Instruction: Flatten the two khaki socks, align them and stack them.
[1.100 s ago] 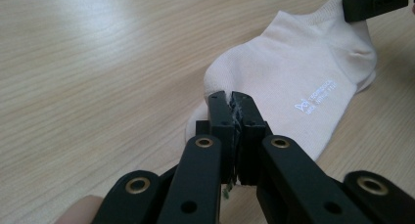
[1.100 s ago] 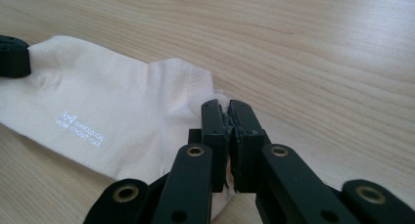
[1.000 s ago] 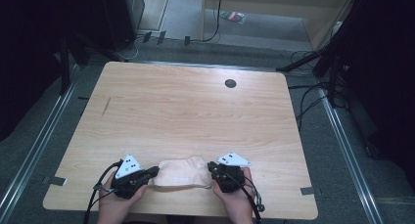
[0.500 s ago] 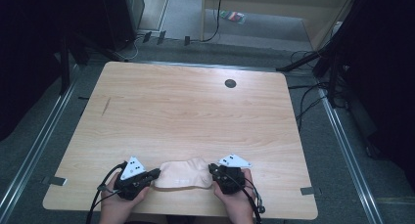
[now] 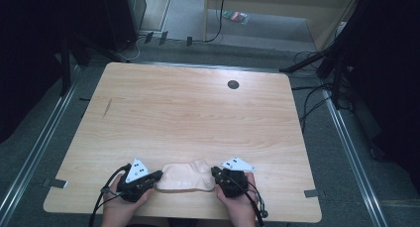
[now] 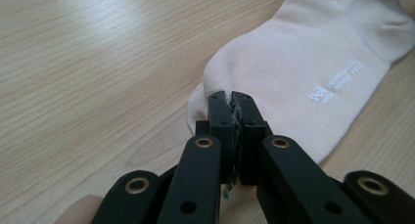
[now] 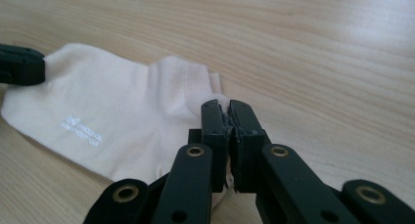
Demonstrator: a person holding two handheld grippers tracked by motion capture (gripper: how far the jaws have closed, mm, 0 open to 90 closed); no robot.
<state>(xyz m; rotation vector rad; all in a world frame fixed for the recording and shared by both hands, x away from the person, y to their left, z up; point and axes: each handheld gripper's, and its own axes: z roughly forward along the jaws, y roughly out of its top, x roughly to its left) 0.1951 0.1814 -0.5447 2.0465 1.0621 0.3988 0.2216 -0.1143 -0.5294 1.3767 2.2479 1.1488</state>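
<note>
A pale pink sock [image 5: 184,176] is laid flat on the wooden counter [image 5: 198,118], close to the edge nearest the person and roughly midway along that edge. The left end of the sock is pinched by the left hand-held gripper [image 5: 157,176], whose jaws are seen pressed together on the fabric edge in the left gripper view, where the sock [image 6: 303,72] is stretched away from the left hand-held gripper [image 6: 231,99] toward the upper right and small white printed lettering [image 6: 337,82] is visible on it. The right end of the sock is pinched by the right hand-held gripper [image 5: 214,172]; in the right gripper view, its jaws are closed on the ribbed cuff, with the sock [image 7: 112,116] spread to the left of the right hand-held gripper [image 7: 229,106]. A small dark round hole [image 5: 233,84] is set in the counter well beyond the sock, toward the far edge.
</note>
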